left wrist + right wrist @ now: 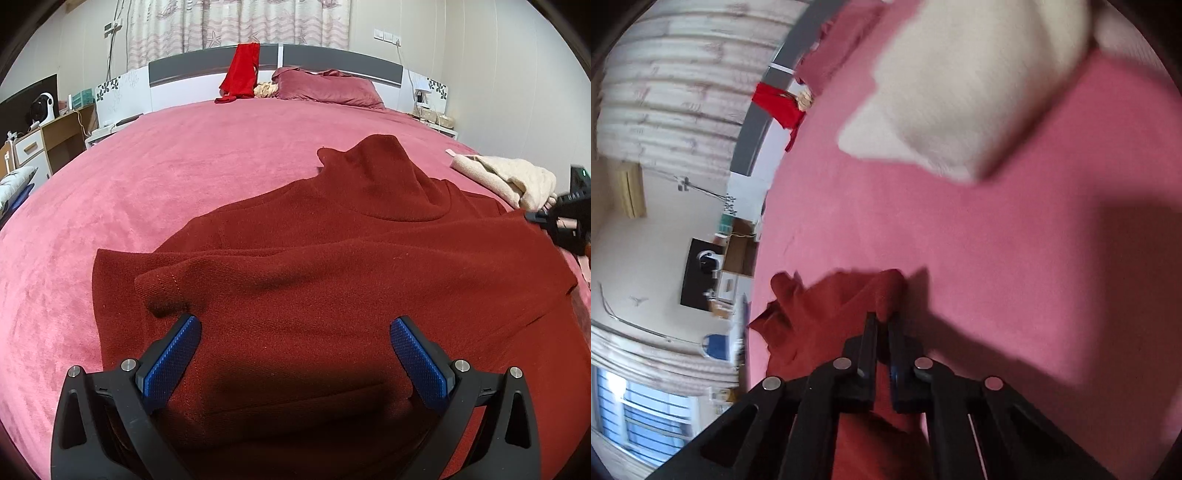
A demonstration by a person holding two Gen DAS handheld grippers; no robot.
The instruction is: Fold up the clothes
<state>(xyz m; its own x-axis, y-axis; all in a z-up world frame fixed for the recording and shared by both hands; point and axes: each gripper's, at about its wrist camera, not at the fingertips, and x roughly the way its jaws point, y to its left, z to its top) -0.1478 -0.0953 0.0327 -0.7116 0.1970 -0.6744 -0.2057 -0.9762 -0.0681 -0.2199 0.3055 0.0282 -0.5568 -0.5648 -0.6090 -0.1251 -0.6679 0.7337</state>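
1. Dark red sweater (332, 258) lies spread across the pink bedspread (184, 166), collar toward the headboard, one sleeve folded over its left side. It sits near the foot of the bed, directly ahead of the left gripper.
2. Left gripper (295, 332) hovers low over the sweater's hem end, blue pads (173, 354) standing wide apart with nothing between them; only cloth lies underneath.
3. Right gripper (882, 321) is tilted on its side at the sweater's right edge. Its fingers are drawn together on a bunched fold of the red knit, which pokes out past the tips. In the left wrist view it shows only as a dark blurred shape at the garment's far right.
4. A cream garment (960, 92) lies just beyond on the bedspread, apart from the sweater; a bright red garment (242, 70) hangs over the headboard (332, 61).
5. Step in hand, by judgement: the right-side sleeve or edge is seized, ready to be carried inward.
6. Next move likely calls for lifting that pinch and drawing it leftward over the body, keeping the fold line straight, while the left gripper pins or takes the hem so the knit does not drag.
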